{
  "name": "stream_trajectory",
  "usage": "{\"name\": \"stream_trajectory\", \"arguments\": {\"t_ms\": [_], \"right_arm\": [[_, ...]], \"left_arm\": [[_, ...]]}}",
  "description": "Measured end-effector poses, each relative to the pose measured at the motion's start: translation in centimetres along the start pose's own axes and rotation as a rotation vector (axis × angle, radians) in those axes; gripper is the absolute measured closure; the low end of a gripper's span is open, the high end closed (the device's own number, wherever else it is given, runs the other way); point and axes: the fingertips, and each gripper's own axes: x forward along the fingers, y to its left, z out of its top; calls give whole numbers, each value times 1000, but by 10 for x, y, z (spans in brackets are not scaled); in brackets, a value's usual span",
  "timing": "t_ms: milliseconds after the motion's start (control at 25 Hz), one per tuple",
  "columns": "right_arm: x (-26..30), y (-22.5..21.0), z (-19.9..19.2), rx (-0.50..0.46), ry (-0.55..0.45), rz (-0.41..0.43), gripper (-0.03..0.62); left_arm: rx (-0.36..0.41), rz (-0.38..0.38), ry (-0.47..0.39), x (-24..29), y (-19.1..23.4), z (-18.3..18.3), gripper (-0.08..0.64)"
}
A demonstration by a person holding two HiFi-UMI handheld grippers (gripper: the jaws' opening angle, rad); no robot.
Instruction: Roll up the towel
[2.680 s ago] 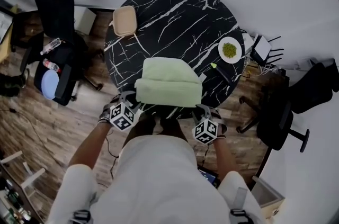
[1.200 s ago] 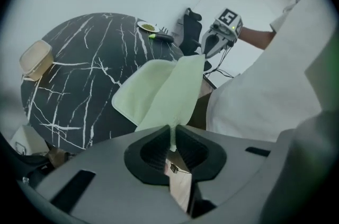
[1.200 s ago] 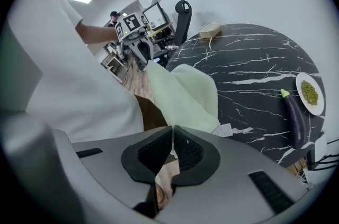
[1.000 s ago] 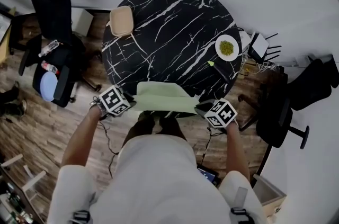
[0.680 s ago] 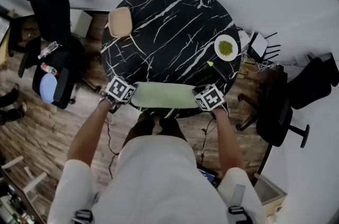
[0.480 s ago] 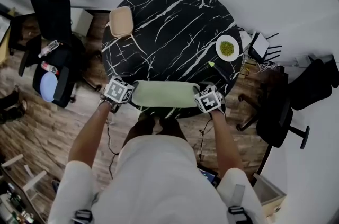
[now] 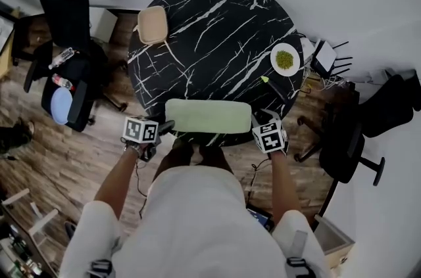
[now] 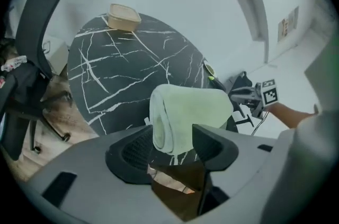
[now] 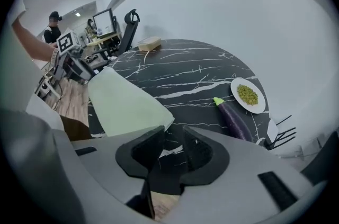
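The light green towel [image 7: 208,116] lies rolled into a log along the near edge of the round black marble table [image 7: 217,27], its long side parallel to the person. Its near side sits almost on the rim, so the likeliest trouble is a nudge from either hand tipping it off onto the wood floor.

The left gripper [image 8: 172,146] has just been opening. Its jaws stand wide apart, with the coiled left end of the roll showing in the gap but pressed by neither pad. That end looks neatly wound. A pad catching the outer layer as the hand draws off could still pull the coil loose.

The right gripper [image 9: 172,151] has also just been opening. Its jaws are apart with only table top between them. The towel's right end lies just beside its left jaw and looks flatter there, ending in a loose corner. With nothing clamping it, that end seems the weaker one: the cloth may spring back and the roll slacken from that side.

Farther off, the eggplant [image 9: 233,117], the plate of green food [image 7: 285,60] and the beige lidded container [image 7: 153,24] stand well apart from the roll and pose no hazard.
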Motion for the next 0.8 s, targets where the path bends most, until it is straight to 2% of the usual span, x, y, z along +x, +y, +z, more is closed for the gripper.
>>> {"name": "stream_trajectory", "arguments": {"t_ms": [120,200,280,320,360,520,640,720,800], "right_arm": [[-4,1,1,9,-25,-7,492],[-11,2,4,48,-69,-19,499],[-21,7,8,105,-143,-14,565],[-25,12,9,129,-183,-4,589],[-29,17,10,149,-220,9,595],[-38,31,10,193,-303,5,595],[-55,29,26,179,-381,-20,595],[-81,24,58,142,-481,-28,597],[-119,20,101,108,-605,-28,595]], "left_arm": [[2,48,-44,-2,-1,6,333],[15,105,-86,-12,4,13,359],[58,179,-120,-25,8,13,522],[90,203,-132,-30,7,13,555],[124,210,-142,-34,3,12,557],[222,201,-181,-38,-20,10,558],[286,211,-241,-48,-39,23,558],[327,182,-341,-65,-64,49,558],[375,142,-477,-93,-96,87,558]]}}
